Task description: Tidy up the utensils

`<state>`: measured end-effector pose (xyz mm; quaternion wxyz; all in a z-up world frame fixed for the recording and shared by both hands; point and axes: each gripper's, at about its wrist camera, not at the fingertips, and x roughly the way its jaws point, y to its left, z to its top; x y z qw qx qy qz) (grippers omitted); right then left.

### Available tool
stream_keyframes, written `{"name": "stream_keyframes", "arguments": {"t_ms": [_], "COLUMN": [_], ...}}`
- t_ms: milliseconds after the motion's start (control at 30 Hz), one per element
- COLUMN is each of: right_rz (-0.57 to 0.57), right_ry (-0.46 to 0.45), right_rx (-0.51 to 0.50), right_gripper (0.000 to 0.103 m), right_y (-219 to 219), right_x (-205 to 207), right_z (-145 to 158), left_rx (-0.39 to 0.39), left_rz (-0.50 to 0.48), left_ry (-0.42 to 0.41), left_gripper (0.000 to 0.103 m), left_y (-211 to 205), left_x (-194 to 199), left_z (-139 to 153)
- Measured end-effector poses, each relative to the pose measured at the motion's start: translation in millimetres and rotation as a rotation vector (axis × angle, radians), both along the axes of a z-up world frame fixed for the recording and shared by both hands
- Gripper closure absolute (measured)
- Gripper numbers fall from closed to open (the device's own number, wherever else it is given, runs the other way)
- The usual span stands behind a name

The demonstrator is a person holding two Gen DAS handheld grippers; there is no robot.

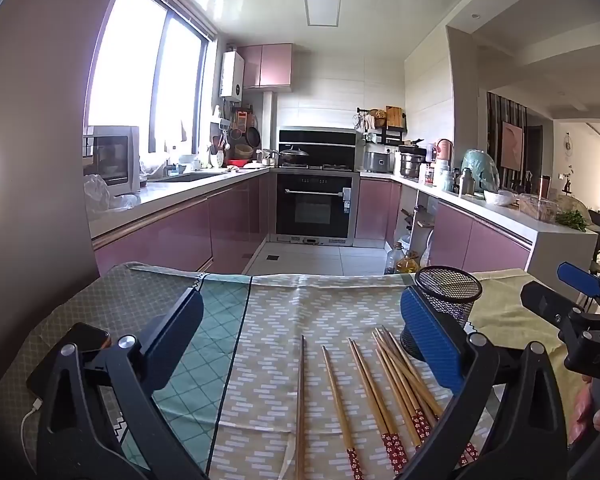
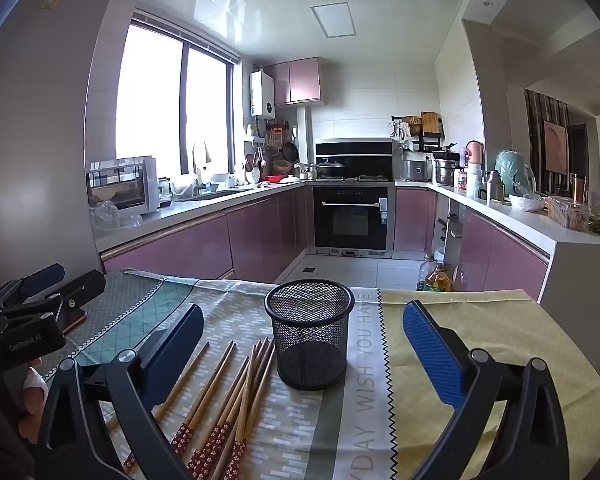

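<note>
Several wooden chopsticks (image 1: pixel 380 392) with red flowered ends lie loose on the patterned tablecloth (image 1: pixel 268 320). An empty black mesh cup (image 2: pixel 310 334) stands upright just right of them; in the left wrist view the mesh cup (image 1: pixel 446 300) is partly hidden behind the right finger. My left gripper (image 1: pixel 300 332) is open and empty, hovering over the chopsticks. My right gripper (image 2: pixel 304 340) is open and empty, with the cup between its fingers' line and the chopsticks (image 2: pixel 228 396) at lower left.
The left gripper (image 2: pixel 40 292) shows at the left edge of the right wrist view; the right gripper (image 1: pixel 580 304) shows at the right edge of the left wrist view. A phone (image 1: pixel 88 340) with a cable lies at the table's left. Oil bottles (image 2: pixel 436 276) stand on the floor beyond the table.
</note>
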<state>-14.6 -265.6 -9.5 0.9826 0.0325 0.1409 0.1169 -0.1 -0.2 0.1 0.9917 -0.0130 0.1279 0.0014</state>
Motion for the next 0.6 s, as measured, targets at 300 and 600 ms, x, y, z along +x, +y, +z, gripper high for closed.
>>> {"name": "stream_keyframes", "arguments": {"t_ms": [300,600], "right_rz": [0.002,0.002], "right_ry": [0.003,0.003], "right_rx": [0.002,0.003], "right_gripper": [0.006,0.006], "right_y": [-0.5,0.1], "right_x": [0.8,0.9], "right_z": [-0.1,-1.1], "left_rx": [0.003,0.002], "left_rz": [0.002,0.002], "left_ry": [-0.001,-0.001], "left_gripper": [0.006,0.006], "left_y": [-0.7,-0.8], "left_x": [-0.5,-0.5], "left_z": [-0.5,-1.1]}}
